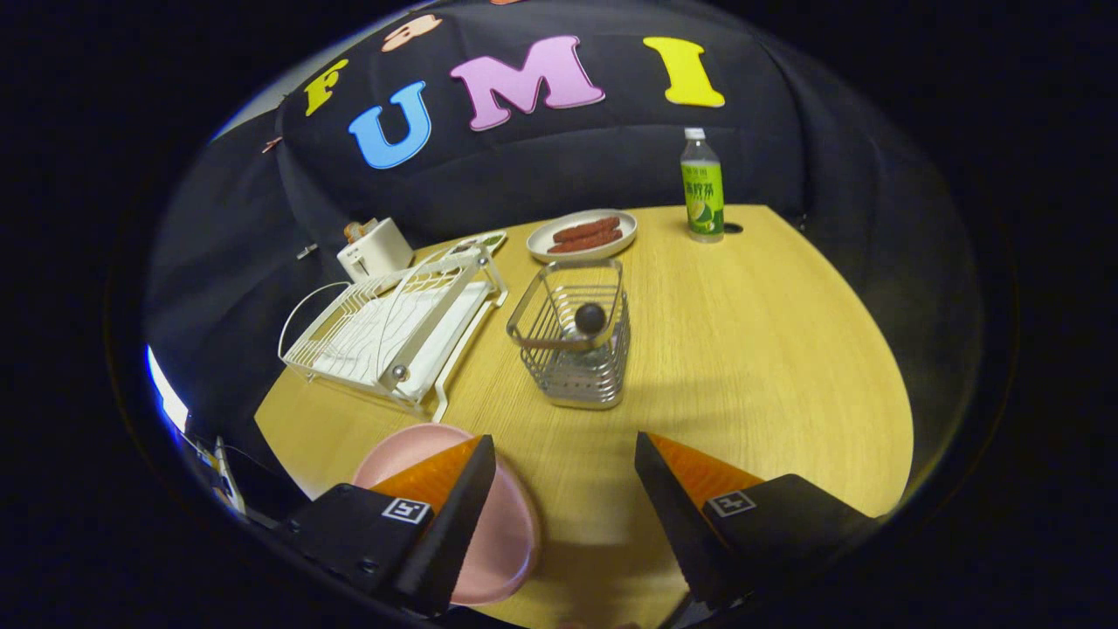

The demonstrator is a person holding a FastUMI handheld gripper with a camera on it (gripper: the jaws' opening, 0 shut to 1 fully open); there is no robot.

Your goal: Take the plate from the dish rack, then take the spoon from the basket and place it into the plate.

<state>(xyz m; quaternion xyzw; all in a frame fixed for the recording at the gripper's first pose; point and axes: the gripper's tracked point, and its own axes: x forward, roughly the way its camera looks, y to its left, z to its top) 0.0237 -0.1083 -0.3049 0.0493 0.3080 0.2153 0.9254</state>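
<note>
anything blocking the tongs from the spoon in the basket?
Nothing visible. The tongs are open and empty, with bare table between them and the wire basket just ahead. The spoon stands in the basket with its dark end near the rim. The pink plate lies under one finger, off that line.

Claw (566, 454) camera looks down over table (769, 367)

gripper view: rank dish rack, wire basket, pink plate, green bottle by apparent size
1. dish rack
2. pink plate, though it lies under the left finger of the open gripper, so nearness inflates it and part is hidden
3. wire basket
4. green bottle, farthest, so likely understated
</note>
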